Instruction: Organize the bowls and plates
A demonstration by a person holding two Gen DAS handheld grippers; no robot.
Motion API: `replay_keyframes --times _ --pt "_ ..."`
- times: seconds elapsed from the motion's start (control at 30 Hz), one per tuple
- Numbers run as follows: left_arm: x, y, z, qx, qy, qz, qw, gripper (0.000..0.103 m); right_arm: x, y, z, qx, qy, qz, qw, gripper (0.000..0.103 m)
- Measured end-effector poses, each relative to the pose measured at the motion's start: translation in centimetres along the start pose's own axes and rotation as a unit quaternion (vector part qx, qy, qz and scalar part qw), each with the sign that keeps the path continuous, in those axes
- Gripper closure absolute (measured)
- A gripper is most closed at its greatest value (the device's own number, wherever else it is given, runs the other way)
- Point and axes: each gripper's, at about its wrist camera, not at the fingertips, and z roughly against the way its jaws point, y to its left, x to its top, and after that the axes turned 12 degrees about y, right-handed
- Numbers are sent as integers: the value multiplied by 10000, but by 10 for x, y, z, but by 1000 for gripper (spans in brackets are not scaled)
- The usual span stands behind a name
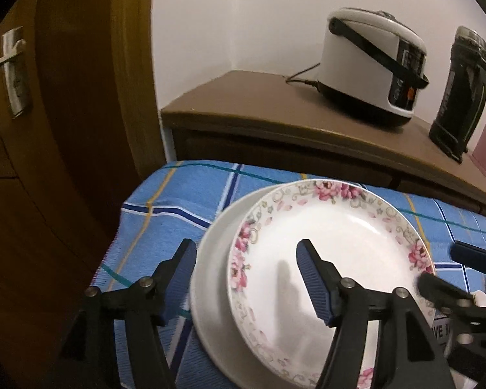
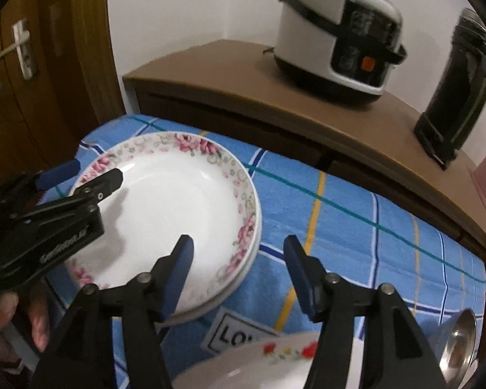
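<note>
- Left wrist view showed the floral plate (image 1: 333, 259) stacked on a plain white plate (image 1: 210, 259), both resting on the blue checked cloth (image 1: 178, 201) near its left end.
- Floral plate sat offset to the right on the white plate, so the white rim showed on the left side.
- Left gripper (image 1: 246, 285) hung over the left side of the stack with its jaws wide apart, holding nothing; one finger was over the cloth just left of the white rim, the other over the floral plate's bowl.
- Right gripper (image 2: 239, 272) was also spread wide and empty, straddling the right rim of the floral plate (image 2: 178, 207); its left finger was over the plate, its right finger over bare cloth (image 2: 356, 227).
- Right wrist view also caught the left gripper (image 2: 94, 178) reaching in from the left across the plate's far-left rim.
- Near the bottom of the right wrist view, a second dish (image 2: 275, 353) with red flowers on its rim lay partly hidden behind the gripper, and a steel bowl (image 2: 457, 347) sat at the near right edge.
- A printed label (image 2: 236, 334) on the cloth lay between the stack and the second dish.
- Beyond the cloth stood a brown cabinet (image 1: 243, 103) carrying a white rice cooker (image 1: 369, 61) and a dark jug (image 1: 457, 94) to its right.
- A wooden door (image 1: 48, 129) with a metal handle (image 1: 9, 64) filled the left side.
</note>
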Motion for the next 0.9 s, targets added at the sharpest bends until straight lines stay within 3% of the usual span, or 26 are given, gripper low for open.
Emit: replay_keyframes --times 0.23,0.43,0.6,0.73,0.9 --pt "-2 7 15 -25 -396 170 9991 37 -56 -38 51 93 -401 -511 9978 44" --pt "-9 2 36 -118 -727 178 9971 37 -107 -77 76 -185 -424 -860 9952 46" --pt "-35 -14 53 -505 -426 218 9976 37 -131 -95 79 -206 -226 -887 9956 47" --pt "-66 -46 69 -777 -293 -230 9963 37 -139 -102 74 -172 -91 -908 9957 54" --pt "-91 -79 74 -1055 -55 -738 9917 37 -144 -106 69 -94 26 -923 9957 56"
